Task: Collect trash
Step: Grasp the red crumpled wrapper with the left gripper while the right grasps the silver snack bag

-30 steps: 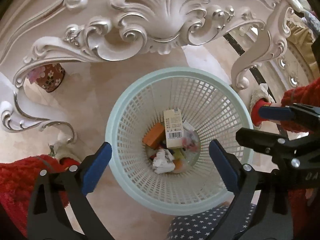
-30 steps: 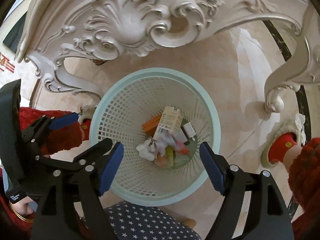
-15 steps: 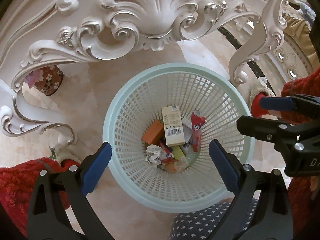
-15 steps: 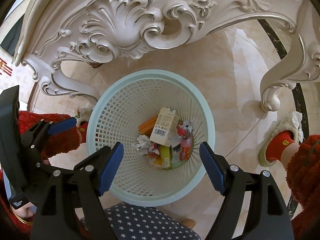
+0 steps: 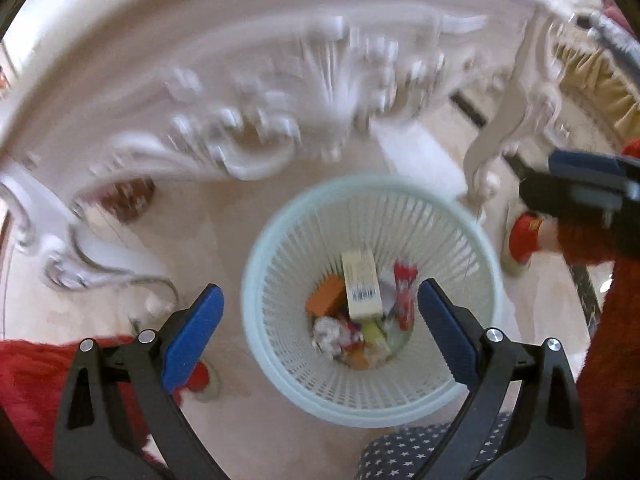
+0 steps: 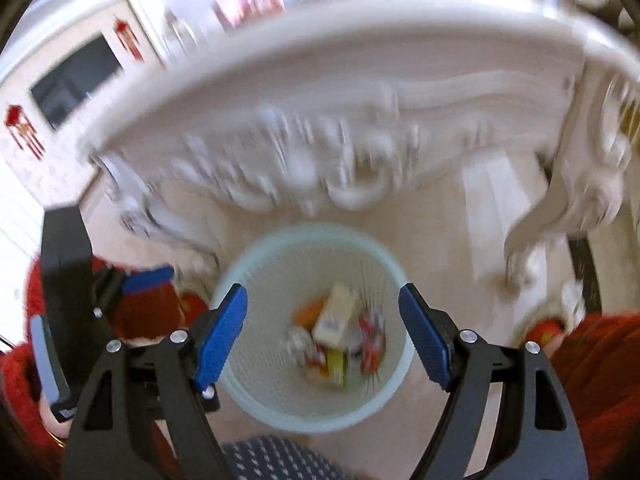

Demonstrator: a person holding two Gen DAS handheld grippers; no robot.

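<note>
Now that both views have pulled back from the pale green lattice plastic wastebasket, you carry nothing: left tool and right tool gape wide. A red wrapper has joined the cream carton low centre. Only the right view shows clutter on the ornate white counter, upper frame.

Both grippers point downward, side by side. The left gripper has its blue-padded fingers spread wide, nothing between them — the right gripper is spread just as wide, also holding nothing. Red fuzzy sleeves cover the person's arms behind the black handles.
</note>
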